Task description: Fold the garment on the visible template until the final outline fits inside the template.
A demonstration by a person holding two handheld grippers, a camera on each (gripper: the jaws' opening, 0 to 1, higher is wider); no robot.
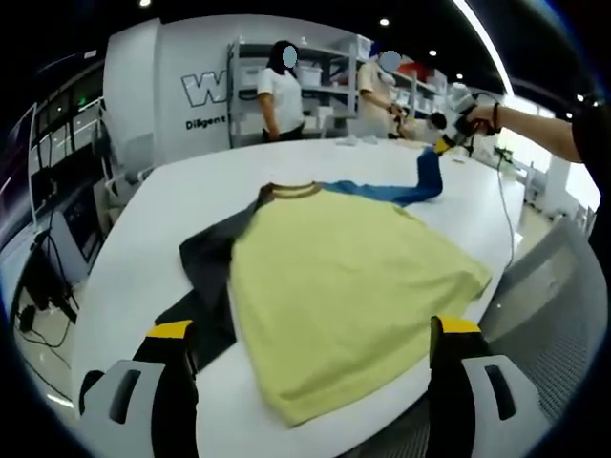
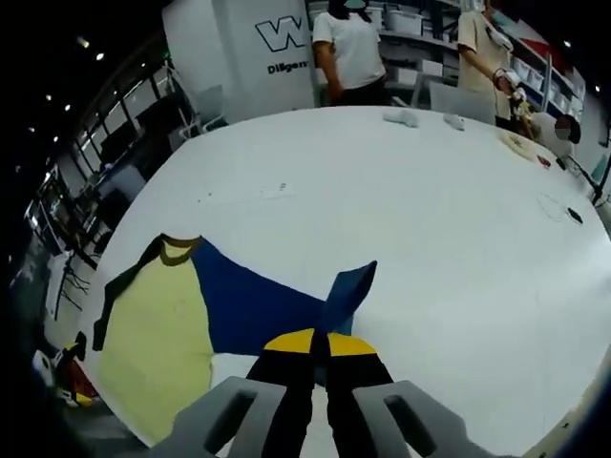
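One garment (image 1: 344, 277), a yellow shirt with a brown collar (image 1: 291, 190) and two sleeves, is lying spread on the white table (image 1: 172, 191). One blue sleeve (image 2: 348, 291) is being pulled up and away from the shirt's body; the other sleeve (image 1: 205, 253), dark, is lying flat on the table toward the opposite side. A dark sheet (image 1: 205, 320) is showing under the shirt's edge by that sleeve; whether it is the template I cannot tell.

The right gripper (image 2: 318, 345) is pinching the blue sleeve, its yellow-tipped jaws pressed together on the cloth's end. In the left gripper view that same tool (image 1: 449, 138) is appearing far across the table, held by a person's hand (image 1: 482, 116), with the blue cloth hanging from it.

The left gripper (image 1: 315, 334) is hovering over the near edge of the table with its two jaws standing wide apart, holding nothing and touching nothing, the yellow hem lying between and beyond them.

Two people (image 1: 282, 91) are standing behind the table by grey shelves (image 1: 329, 72). A few small items (image 2: 401, 117) are lying on the far tabletop.
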